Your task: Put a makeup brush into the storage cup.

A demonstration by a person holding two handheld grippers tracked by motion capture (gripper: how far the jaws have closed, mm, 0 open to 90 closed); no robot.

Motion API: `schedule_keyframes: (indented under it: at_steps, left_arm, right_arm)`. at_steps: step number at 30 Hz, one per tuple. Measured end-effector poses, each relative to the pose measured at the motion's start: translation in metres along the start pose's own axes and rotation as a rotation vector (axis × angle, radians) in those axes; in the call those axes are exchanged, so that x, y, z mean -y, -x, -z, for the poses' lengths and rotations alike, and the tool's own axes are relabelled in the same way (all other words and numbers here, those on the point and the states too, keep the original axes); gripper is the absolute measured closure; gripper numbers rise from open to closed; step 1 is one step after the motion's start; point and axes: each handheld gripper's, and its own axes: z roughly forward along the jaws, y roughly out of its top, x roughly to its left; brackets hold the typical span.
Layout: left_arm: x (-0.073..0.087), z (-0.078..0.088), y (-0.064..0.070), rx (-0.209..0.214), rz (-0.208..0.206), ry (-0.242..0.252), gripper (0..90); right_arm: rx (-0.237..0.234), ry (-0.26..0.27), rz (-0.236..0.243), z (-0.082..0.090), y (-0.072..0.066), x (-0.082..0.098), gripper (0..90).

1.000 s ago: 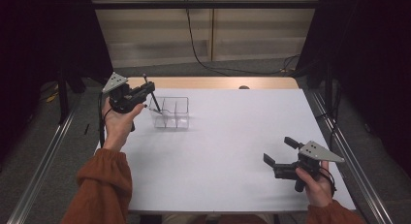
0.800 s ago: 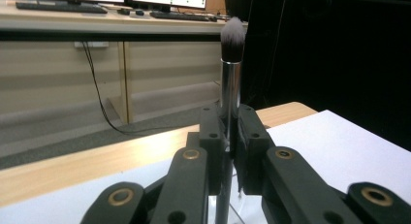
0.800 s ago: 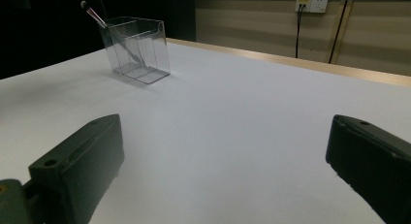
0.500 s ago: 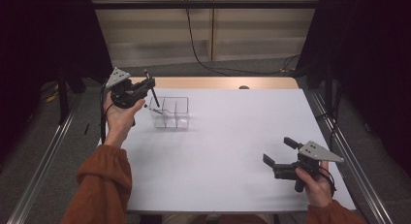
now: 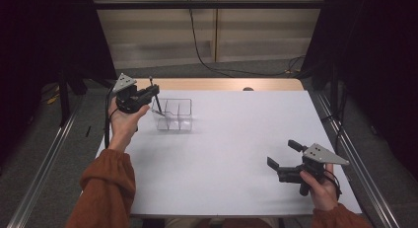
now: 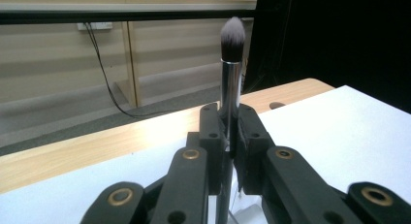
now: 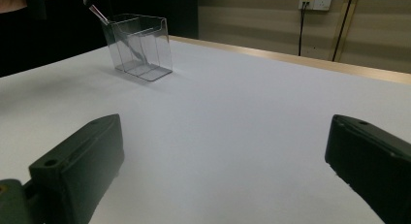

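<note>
Between my left gripper's (image 6: 231,136) jaws sits a makeup brush (image 6: 230,73), clamped on its silver ferrule, with the dark, pale-tipped bristle head standing upright above the pads. From the high view I see that same gripper (image 5: 150,92) held in my left hand (image 5: 123,122) at the far left of the table, just beside a clear organizer box (image 5: 172,114). The brush's lower handle reaches down into the box's left compartment; whether its end touches the bottom I cannot tell. From the right gripper view the brush (image 7: 97,13) leans out of the box (image 7: 140,44) toward the left, bristles uppermost.

My right gripper (image 5: 283,161) stands with its jaws spread wide and nothing between them. It is low over the white table (image 5: 236,139) at the near right, well apart from the box, and held in my right hand (image 5: 320,188). In its own view the two black jaws frame bare tabletop, with the box far off at the upper left.

Beyond the white surface, a light wooden edge (image 5: 222,84) runs along the far side of the table.
</note>
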Motion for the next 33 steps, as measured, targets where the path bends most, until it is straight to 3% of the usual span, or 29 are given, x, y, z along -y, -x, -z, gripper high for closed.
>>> schedule_keyframes:
  at_steps: [33]
  left_arm:
    - [0.016,-0.011,0.000,0.003,0.001,-0.064,81.1]
  right_arm:
    - [-0.003,-0.005,0.001,-0.001,0.000,0.000,0.0]
